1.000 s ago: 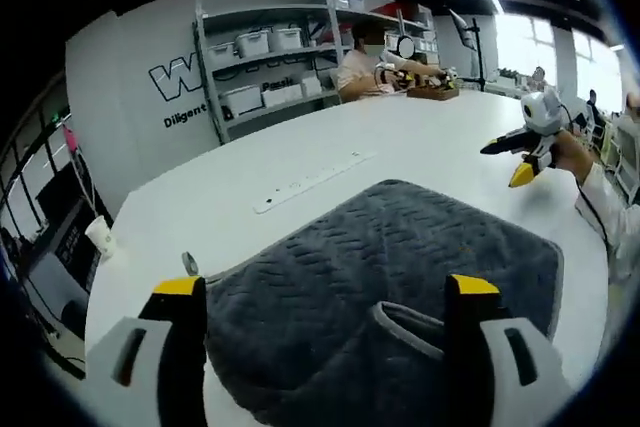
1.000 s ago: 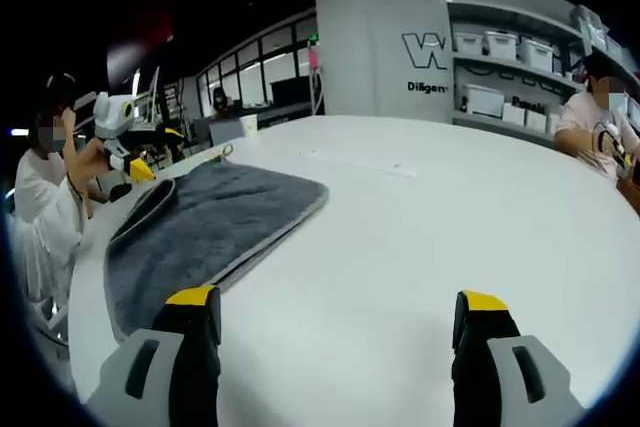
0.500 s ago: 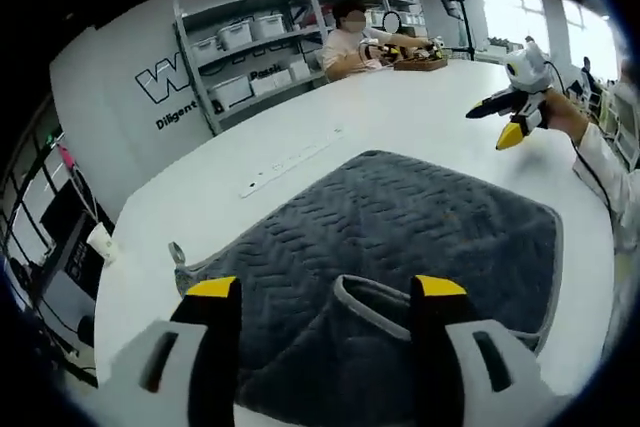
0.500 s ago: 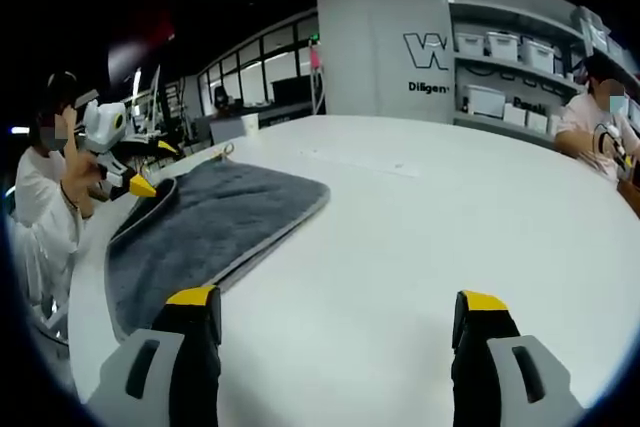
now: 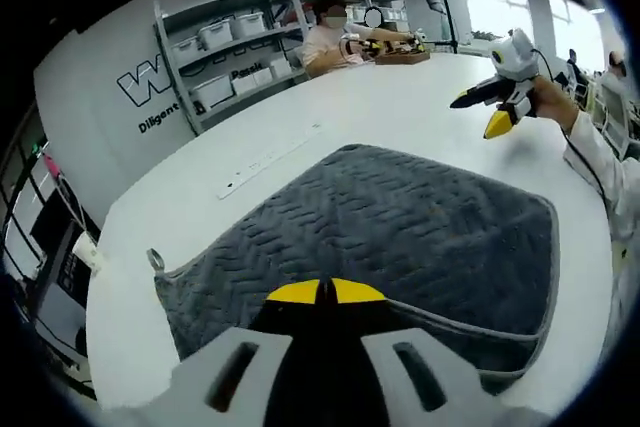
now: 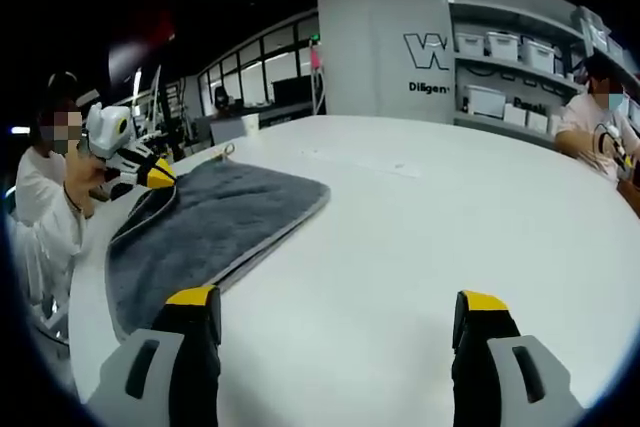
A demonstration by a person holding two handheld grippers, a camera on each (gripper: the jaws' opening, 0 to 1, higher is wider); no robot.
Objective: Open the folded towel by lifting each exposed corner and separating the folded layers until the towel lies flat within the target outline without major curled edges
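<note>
Grey towel (image 5: 400,237) still folded on the white table (image 5: 400,107)

Left gripper (image 5: 322,292) pinched its near corner, jaws together; right gripper (image 6: 335,302) hovered wide, well apart. Unfolding had barely begun, judging by the layers.

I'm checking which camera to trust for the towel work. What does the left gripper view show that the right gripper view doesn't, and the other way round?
Left gripper view alone: the left gripper with its yellow tips shut together at the towel's near edge, where a grey hem curls up. Right gripper view alone: the right gripper with jaws wide apart over bare white table, away from the towel. Both share the grey towel and the wall shelves with bins.
</note>
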